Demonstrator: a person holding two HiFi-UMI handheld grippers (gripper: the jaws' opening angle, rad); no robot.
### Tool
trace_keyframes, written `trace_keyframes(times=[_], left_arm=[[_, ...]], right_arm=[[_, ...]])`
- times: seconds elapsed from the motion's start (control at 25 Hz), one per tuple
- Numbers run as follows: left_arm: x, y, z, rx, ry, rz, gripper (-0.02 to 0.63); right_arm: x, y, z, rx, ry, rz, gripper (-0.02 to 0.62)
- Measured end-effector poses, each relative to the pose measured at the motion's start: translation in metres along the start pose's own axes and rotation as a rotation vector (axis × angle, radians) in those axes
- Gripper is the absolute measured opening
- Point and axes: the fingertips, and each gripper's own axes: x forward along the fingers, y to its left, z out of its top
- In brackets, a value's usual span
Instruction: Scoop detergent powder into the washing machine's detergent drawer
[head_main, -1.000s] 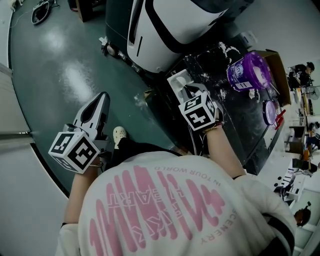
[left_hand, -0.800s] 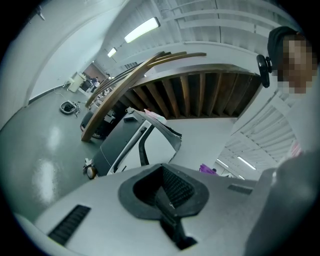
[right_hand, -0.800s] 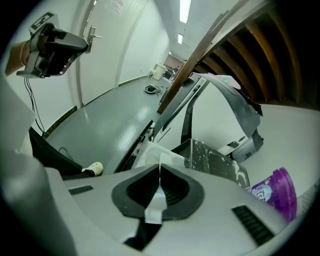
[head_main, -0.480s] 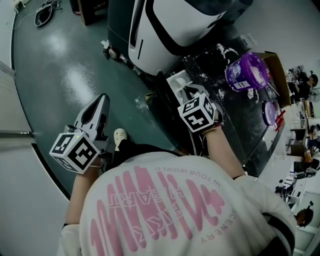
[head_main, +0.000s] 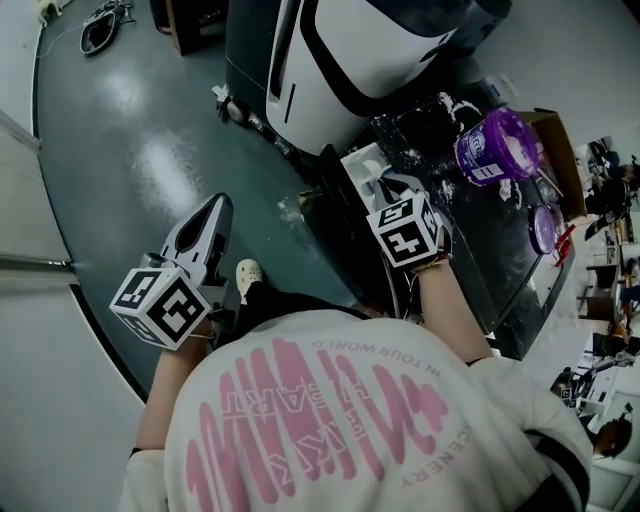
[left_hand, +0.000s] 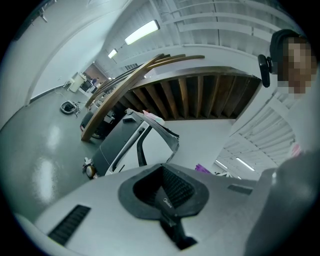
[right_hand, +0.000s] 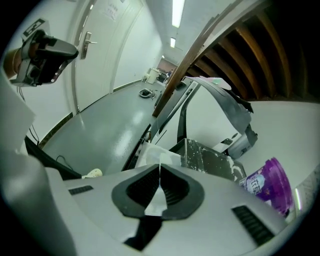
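- The right gripper (head_main: 384, 192) has its jaws pressed nearly together on a thin, flat white strip, which looks like the handle of the scoop (right_hand: 156, 192). Ribbed black pads sit on either side of the strip.
- That gripper points steeply down at the detergent drawer (head_main: 358, 162), a white, boxy plastic tray pulled out from the front edge of the washing machine (head_main: 480, 250).
- The machine's top is flat, black and glossy. It is dusted and smeared with white powder, thickest near the drawer.
- The detergent tub (head_main: 497, 143) stands upright on that top, beyond the drawer. It is round and made of translucent purple plastic, with a printed label on its wall.
- Its round purple lid (head_main: 543, 225) lies apart from the tub, near the far edge of the top.
- The left gripper (head_main: 220, 203) is held well away, over the shiny green floor (head_main: 130, 150). Its pointed grey jaws are pressed together with nothing between the ribbed pads.
- A white perforated shoe (head_main: 248, 272) rests on the floor just beside it.
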Motion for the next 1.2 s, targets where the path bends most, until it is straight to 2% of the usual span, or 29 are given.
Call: trace_keyframes(times=[0.36,0.72,1.0,1.2], left_arm=[[0.001,-0.008,-0.009,0.012,0.028,-0.004,0.002],[0.027,-0.04,-0.02,0.027,0.043,-0.034,0.002],[0.044,-0.056,-0.035,0.118,0.061,-0.001,0.002],[0.059,-0.07,-0.05,0.191,0.077,-0.023,0.002]], right_arm=[[-0.022,-0.016,0.008,0.308,-0.153,-0.044,0.006],[-0.067,-0.026,0.034,0.496,-0.372,-0.085,0.006],[-0.095,-0.024,0.042,0.727,-0.513,-0.018,0.006],[-0.109,-0.023,0.035,0.824,-0.586,-0.018,0.006]])
